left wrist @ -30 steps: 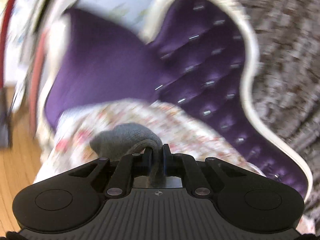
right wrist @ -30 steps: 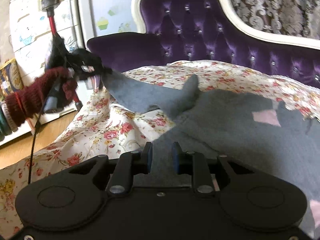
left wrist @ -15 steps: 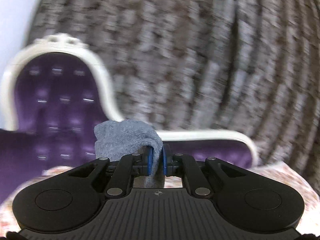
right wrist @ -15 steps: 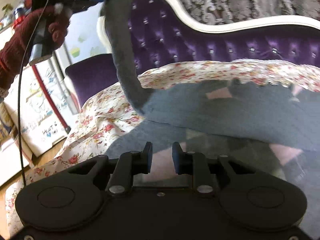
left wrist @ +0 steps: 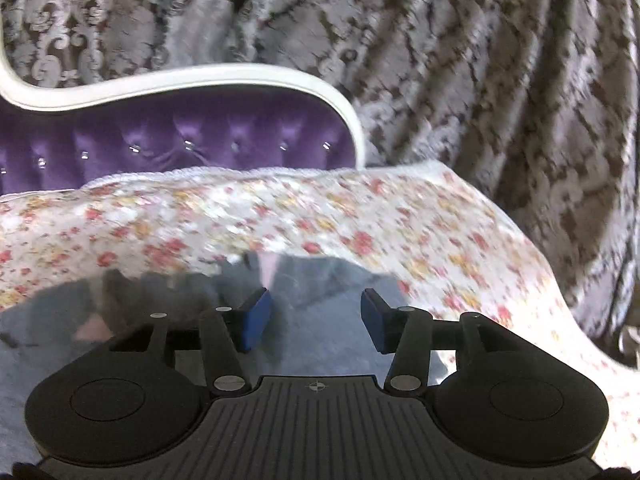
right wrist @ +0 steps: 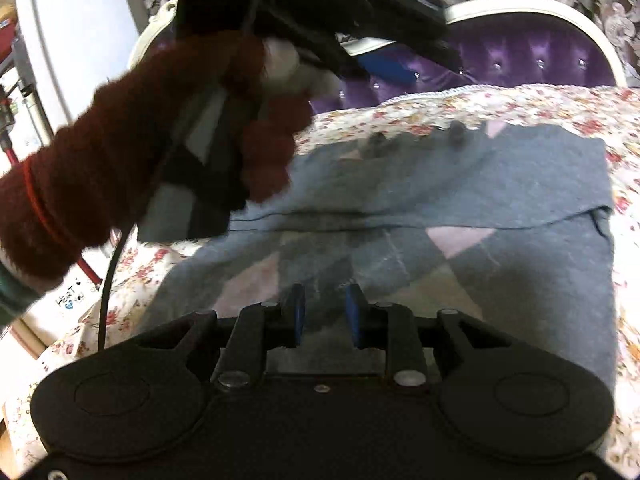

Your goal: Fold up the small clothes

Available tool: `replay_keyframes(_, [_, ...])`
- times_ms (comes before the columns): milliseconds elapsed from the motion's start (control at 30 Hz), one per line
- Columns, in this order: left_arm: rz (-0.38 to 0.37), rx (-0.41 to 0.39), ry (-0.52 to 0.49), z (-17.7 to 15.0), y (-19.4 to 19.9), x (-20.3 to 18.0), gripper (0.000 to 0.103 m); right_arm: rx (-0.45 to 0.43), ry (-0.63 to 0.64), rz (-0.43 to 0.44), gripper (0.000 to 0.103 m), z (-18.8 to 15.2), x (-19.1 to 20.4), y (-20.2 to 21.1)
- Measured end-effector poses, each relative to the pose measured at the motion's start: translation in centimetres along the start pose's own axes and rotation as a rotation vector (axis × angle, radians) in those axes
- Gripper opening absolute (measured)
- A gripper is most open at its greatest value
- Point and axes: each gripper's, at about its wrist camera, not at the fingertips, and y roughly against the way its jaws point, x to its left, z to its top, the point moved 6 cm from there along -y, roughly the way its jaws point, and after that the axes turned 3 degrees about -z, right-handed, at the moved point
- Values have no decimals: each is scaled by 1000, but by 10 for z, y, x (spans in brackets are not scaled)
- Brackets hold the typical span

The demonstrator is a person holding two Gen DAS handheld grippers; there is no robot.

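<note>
A: Where is the grey garment lying?

B: On the floral cover, just in front of the purple sofa back. One flap is lying folded across its upper half.

A: And the tongs?

B: The left gripper is opening above the cloth, nothing between its jaws. The right gripper is hovering over the near edge, jaws slightly apart, gripping nothing.

A: So partway?

B: I'm judging yes; further folds are probably remaining.
</note>
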Motion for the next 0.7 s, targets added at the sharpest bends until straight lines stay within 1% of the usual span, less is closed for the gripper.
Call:
replay_keyframes(33, [-1,-1,-11,-1,4,-1,55,0,-3,-7,36,1,-3,1])
replay_keyframes(67, [-2,-16,-24,-2,11,-1,65,-2,-6,-14,37,2,-5,1])
replay_keyframes(100, [7,-37,-34,-2,20,1,69,-5,-10,-19,39,2,-9,2])
replay_keyframes(133, [23,-56,-38,-3,29,4,70,-8,-15,-25,42,3,-12,3])
replay_keyframes(200, [74,-75,-34,-7,46,18,70,-13,-23,-39,43,7,-17,2])
replay_keyframes(333, [240,-99,20,-21,73,64,70,-34,-44,-66,43,18,-32,2])
replay_keyframes(467, [415,-43,122,-44,87,122,70,-54,-43,-101,43,35,-44,-2])
replay_keyframes(567, [486,17,205,-65,88,157,70,-70,0,-140,44,54,-46,-13])
replay_keyframes(600, [514,53,232,-74,86,168,70,-72,19,-149,46,61,-45,-19])
replay_keyframes(633, [529,87,251,-81,84,175,70,-74,35,-160,52,66,-44,-26])
replay_keyframes(667, [540,126,269,-91,81,183,74,-78,55,-176,55,72,-42,-33])
replay_keyframes(700, [531,120,285,-98,81,188,77,-78,77,-192,55,77,-39,-39])
